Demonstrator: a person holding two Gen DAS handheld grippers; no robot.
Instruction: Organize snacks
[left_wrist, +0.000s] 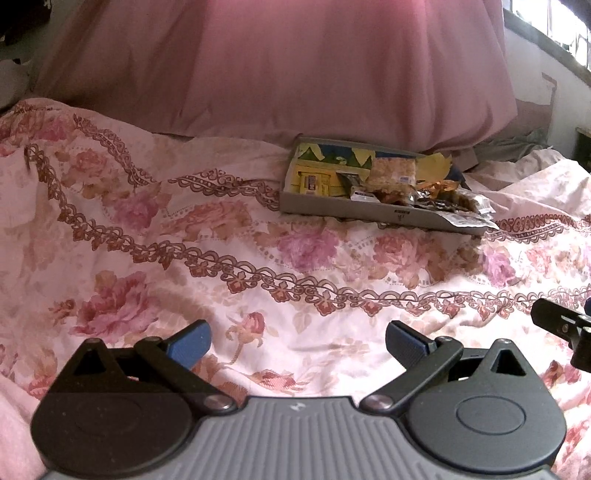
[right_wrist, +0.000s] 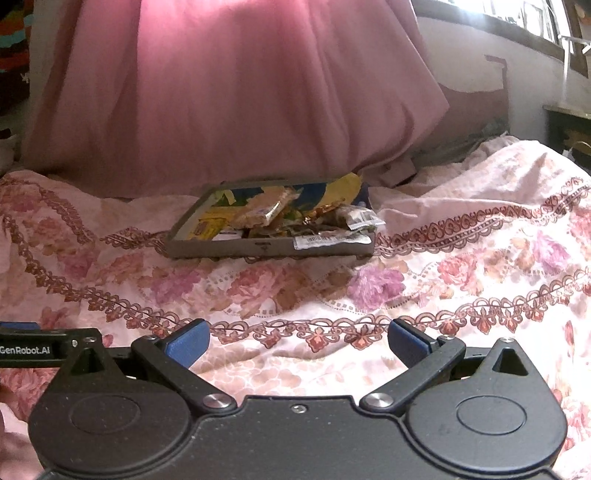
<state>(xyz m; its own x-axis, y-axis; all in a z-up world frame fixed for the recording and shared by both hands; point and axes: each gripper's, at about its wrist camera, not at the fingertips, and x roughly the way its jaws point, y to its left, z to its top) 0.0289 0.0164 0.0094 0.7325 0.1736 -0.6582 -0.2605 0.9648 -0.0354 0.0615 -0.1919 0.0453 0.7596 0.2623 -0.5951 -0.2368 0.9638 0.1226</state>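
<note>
Hanging low over the bed, the left tongs (left_wrist: 297, 341) have their blue pads (left_wrist: 190, 343) wide apart and hold nothing. The right tongs (right_wrist: 298, 341) are the same: wide, with only the flowery sheet (right_wrist: 461, 266) showing between the pads. They sit side by side, near each other, and both point at the tray (left_wrist: 332, 212). That looks like a ready pose, with room to close on a packet when they get there.

The snacks (left_wrist: 417, 188) are in the grey tray, well apart from both tongs. They lie heaped on its right side, while the left side shows a yellow picture. One white wrapper (right_wrist: 332, 240) hangs over the front rim. I think the sorting has hardly begun or is nearly over; I cannot tell which.

Behind the tray stands a big pink pillow (right_wrist: 236, 96), touching or almost touching its back edge. Nothing lies on the sheet between the tongs and the tray. The sheet is bumpy, so the tray may tip when pushed.
</note>
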